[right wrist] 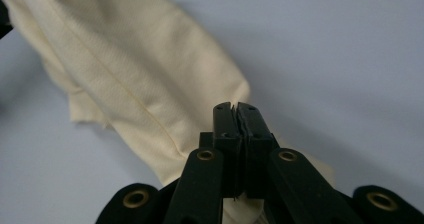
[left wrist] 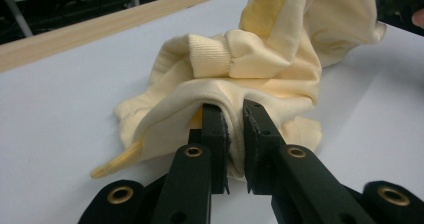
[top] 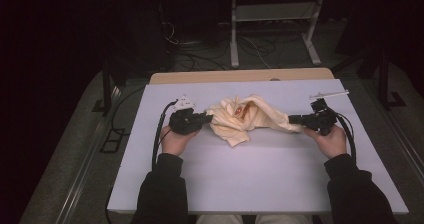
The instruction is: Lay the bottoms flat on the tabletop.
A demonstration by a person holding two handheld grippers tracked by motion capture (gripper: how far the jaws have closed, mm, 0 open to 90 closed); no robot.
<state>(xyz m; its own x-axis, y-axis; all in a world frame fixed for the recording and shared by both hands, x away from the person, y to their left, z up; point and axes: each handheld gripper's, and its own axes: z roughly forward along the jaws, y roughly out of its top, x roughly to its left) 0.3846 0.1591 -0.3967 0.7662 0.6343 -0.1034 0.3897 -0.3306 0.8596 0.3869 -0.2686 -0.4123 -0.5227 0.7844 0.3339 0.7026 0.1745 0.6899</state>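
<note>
Table (top: 260, 174): white top w/ a wood strip along the far edge, dark room behind it, metal frame legs (top: 235, 39) on the floor beyond.

Garment (top: 247, 116): pale yellow, crumpled in a heap at mid-table, slightly toward the far side. 1 long part is stretched out to your right, ending at the right-hand tool. In the left gripper view a ribbed cuff (left wrist: 210, 56) sits on top of the heap and a darker yellow tab (left wrist: 117, 161) pokes out at the lower left, lying on the table.

Your hands: both in dark sleeves, coming in from the near edge, well apart, garment between them.

Left gripper (top: 206, 118): at the left edge of the heap, pointing right. Jaws clamped on a thick fold of the garment; the fabric bulges over and between the 2 pads, so a gap stays between them.

Right gripper (top: 292, 119): pointing left at the end of the stretched part. Jaws pinched nearly flat together w/ the garment's edge caught in them; fabric comes out below and to the left in the right gripper view.
</note>
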